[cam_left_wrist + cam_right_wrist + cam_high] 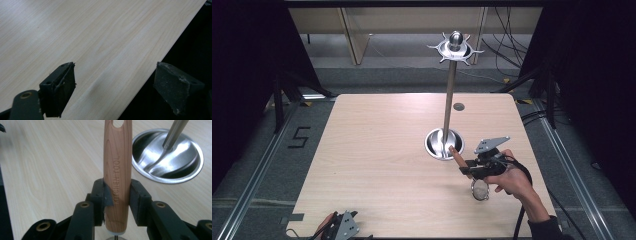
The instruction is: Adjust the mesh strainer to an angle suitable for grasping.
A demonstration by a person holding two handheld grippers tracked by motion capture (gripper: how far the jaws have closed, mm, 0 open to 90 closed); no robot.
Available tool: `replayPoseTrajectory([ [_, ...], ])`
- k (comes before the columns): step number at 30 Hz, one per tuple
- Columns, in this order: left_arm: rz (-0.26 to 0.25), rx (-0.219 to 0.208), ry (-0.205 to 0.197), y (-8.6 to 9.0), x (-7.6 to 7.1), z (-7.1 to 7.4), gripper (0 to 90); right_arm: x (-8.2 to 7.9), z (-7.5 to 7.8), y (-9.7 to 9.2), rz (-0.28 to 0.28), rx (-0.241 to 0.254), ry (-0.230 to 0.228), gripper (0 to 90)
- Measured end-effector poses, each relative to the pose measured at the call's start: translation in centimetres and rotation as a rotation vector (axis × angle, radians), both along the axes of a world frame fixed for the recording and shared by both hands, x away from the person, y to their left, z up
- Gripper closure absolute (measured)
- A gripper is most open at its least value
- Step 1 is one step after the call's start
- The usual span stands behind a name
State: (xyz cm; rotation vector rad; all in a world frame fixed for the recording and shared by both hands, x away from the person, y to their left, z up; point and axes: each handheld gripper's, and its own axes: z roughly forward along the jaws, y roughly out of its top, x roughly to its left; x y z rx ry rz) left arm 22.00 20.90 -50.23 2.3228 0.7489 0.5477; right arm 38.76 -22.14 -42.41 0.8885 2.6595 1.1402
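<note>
High view: right claw (pixel 477 167) over near-right part of counter (pixel 377 150), clamped on wooden handle (pixel 457 156) of small strainer; handle tip aimed at stand base (pixel 443 143), mesh head (pixel 480 189) hanging toward near edge, just above or on counter (cannot tell which). Tall steel pole (pixel 449 102) up from base, topped by hook ring (pixel 454 48) w/ radial prongs and ball finial.

Right gripper view: jaws shut on handle (pixel 117 172) approx. at lower third, stamped "KITCHEN TOOL". Hanging hole (pixel 119 123) at far end of handle, partly cut by top edge. Stand base (pixel 168 155) just beyond and to one side, pole foot seated in dish.

Left gripper view: left claw (pixel 115 87) wide, nothing between pads (pixel 61 87); one jaw over counter (pixel 87 37) edge, other past edge. High view: left claw (pixel 343 226) parked at near-left edge, well apart from stand.

Step in hand, judged: strainer grasped, transport to stand beginning; hanging not yet done.

Next move, judged:
- Lift well up; ring sits high above base.
- Keep handle hole facing a free prong.
- Approach from outside ring, thread hole over prong tip, lower till seated.
- Release only w/ weight on prong.

Risks: small hole, thin prong; misalignment likely. Contact w/ pole may rock stand. Left claw free to steady pole if req'd.
</note>
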Motion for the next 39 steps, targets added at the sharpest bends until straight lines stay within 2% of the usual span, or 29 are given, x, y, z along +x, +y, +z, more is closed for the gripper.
replayPoseTrajectory([
  [2,0.0,0.002,0.0,0.0,0.0,0.0,16.6,0.0,0.4,-0.2,-0.001,0.038,-0.017,68.7],
  [6,-0.003,0.001,-0.001,0.0,0.0,-0.1,16.6,0.1,1.1,-0.7,-0.003,0.067,-0.061,68.8],
  [7,-0.003,0.001,-0.002,0.0,0.0,-0.1,16.6,-0.2,1.3,-0.7,-0.025,0.08,-0.042,68.8],
  [10,-0.002,0.0,0.0,0.0,0.0,0.0,16.6,-0.1,1.7,-0.8,-0.021,0.1,-0.073,68.9],
  [11,0.0,0.001,0.001,0.0,0.0,0.0,16.6,-0.1,1.7,-0.8,-0.021,0.1,-0.073,68.9],
  [13,-0.002,0.001,-0.001,0.0,0.0,-0.1,16.6,-0.3,2.1,-0.7,-0.028,0.131,-0.07,68.9],
  [14,-0.003,0.0,0.0,0.0,0.0,-0.1,16.6,-0.2,2.3,-0.7,-0.027,0.156,-0.11,69.0],
  [16,-0.001,0.002,-0.001,0.0,0.0,-0.1,16.6,-0.4,2.8,-0.7,-0.029,0.175,-0.101,69.0],
  [18,0.001,0.0,-0.001,0.0,0.0,-0.1,16.6,-0.5,3.2,-0.6,-0.047,0.182,-0.147,69.0],
  [19,0.001,-0.006,-0.002,0.0,0.0,-0.1,16.6,-0.6,3.5,-0.5,-0.051,0.185,-0.128,68.9],
  [21,0.003,0.0,-0.003,0.0,0.0,-0.1,16.6,-0.4,4.0,-0.6,-0.047,0.201,-0.163,69.0],
  [22,0.003,-0.001,-0.002,0.0,0.0,-0.1,16.6,-0.5,4.1,-0.5,-0.068,0.214,-0.154,69.0],
  [24,0.003,-0.004,0.001,0.0,0.1,-0.1,16.6,-0.5,4.5,-0.5,-0.074,0.22,-0.159,69.0],
  [28,0.006,0.001,0.007,0.1,0.1,-0.1,16.6,-0.1,5.3,-0.4,-0.076,0.233,-0.204,69.0],
  [29,0.007,0.001,0.007,0.1,0.1,-0.1,16.6,-0.2,5.6,-0.3,-0.082,0.231,-0.197,69.0],
  [30,0.009,0.003,0.005,0.1,0.2,-0.1,16.6,0.1,5.7,-0.2,-0.068,0.235,-0.218,69.0],
  [31,0.009,-0.005,0.002,0.1,0.2,-0.2,16.6,-0.1,6.0,-0.1,-0.08,0.228,-0.205,69.0],
  [32,0.009,0.005,0.005,0.1,0.2,-0.1,16.6,0.1,6.2,0.0,-0.076,0.233,-0.232,69.0],
  [33,0.01,-0.011,-0.001,0.1,0.2,-0.2,16.6,0.2,6.4,0.1,-0.076,0.242,-0.242,69.0],
  [35,0.013,-0.011,-0.001,0.1,0.2,-0.2,16.6,0.3,6.9,0.2,-0.071,0.248,-0.253,68.9],
  [36,0.01,-0.007,-0.002,0.1,0.2,-0.2,16.6,0.2,7.3,0.3,-0.085,0.256,-0.235,69.0],
  [39,0.011,-0.007,0.0,0.1,0.2,-0.2,16.6,0.7,8.2,0.4,-0.084,0.266,-0.263,69.0],
])
